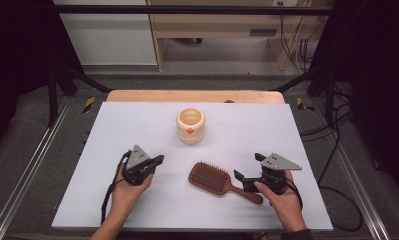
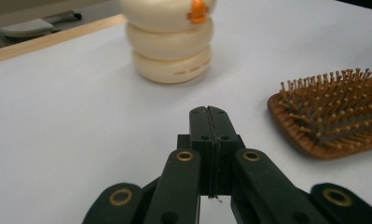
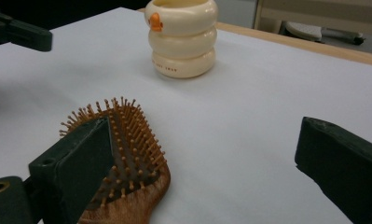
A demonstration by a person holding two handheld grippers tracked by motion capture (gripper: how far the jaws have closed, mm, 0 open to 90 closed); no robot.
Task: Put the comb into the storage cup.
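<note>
A wooden paddle hairbrush (image 1: 210,178) lies bristles up on the white table top (image 1: 137,125), its handle pointing toward the person's right hand. A cream ringed cup (image 1: 190,126) with an orange mark stands upright farther back. My left gripper (image 1: 160,160) is left of the brush head, shut with nothing in it; its closed jaws (image 2: 208,113) point between the cup (image 2: 172,42) and the brush (image 2: 328,116). My right gripper (image 1: 248,167) stands open over the brush handle. Its jaws (image 3: 204,135) are wide apart, with the brush head (image 3: 139,140) by the left jaw and the cup (image 3: 182,37) beyond.
The table's wooden back edge (image 1: 197,95) runs behind the cup. Metal frame rails (image 1: 32,165) flank both sides, and cables (image 1: 337,150) lie on the floor to the right. The left gripper's jaw tip (image 3: 16,32) shows in the right gripper view's top left corner.
</note>
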